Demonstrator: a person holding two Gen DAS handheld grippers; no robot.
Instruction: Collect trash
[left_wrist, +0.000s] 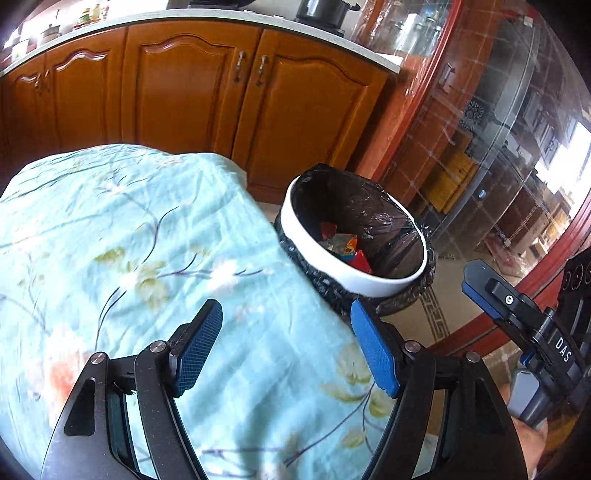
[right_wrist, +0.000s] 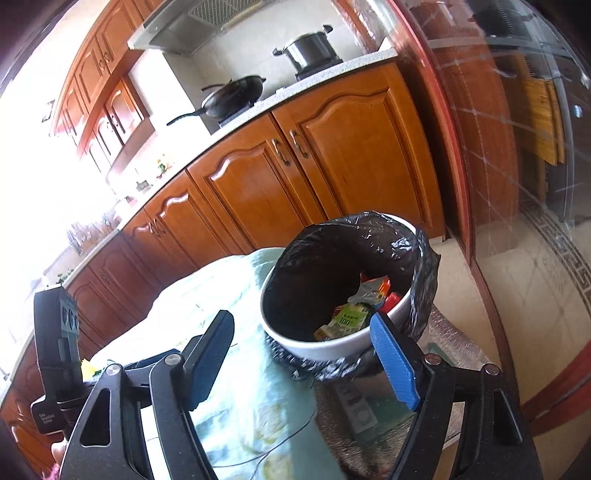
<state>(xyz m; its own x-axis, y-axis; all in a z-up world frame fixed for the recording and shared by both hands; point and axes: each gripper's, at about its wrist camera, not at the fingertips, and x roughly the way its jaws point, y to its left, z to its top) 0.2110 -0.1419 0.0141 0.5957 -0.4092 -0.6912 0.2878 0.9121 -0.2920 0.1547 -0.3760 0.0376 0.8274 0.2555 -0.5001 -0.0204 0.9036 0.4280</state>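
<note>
Plainly, the left gripper (left_wrist: 286, 345) stood wide open with nothing between its blue pads, hanging over the floral cloth (left_wrist: 110, 240). Ahead of it and a little to its right stood the bin (left_wrist: 354, 236), white-rimmed and lined with a black bag, just beside the cloth's edge. Trash (left_wrist: 343, 247), coloured wrappers, lay in its bottom.

The right gripper (right_wrist: 306, 354) was likewise wide open and empty. The bin (right_wrist: 332, 343) sat straight ahead of it, close beyond its fingertips, with the wrappers (right_wrist: 354, 314) inside. The cloth (right_wrist: 251, 387) lay below and toward its left finger. The left gripper's body (right_wrist: 57, 354) showed far to its left. Wooden cabinets (right_wrist: 295, 166) stood beyond the bin.
</note>
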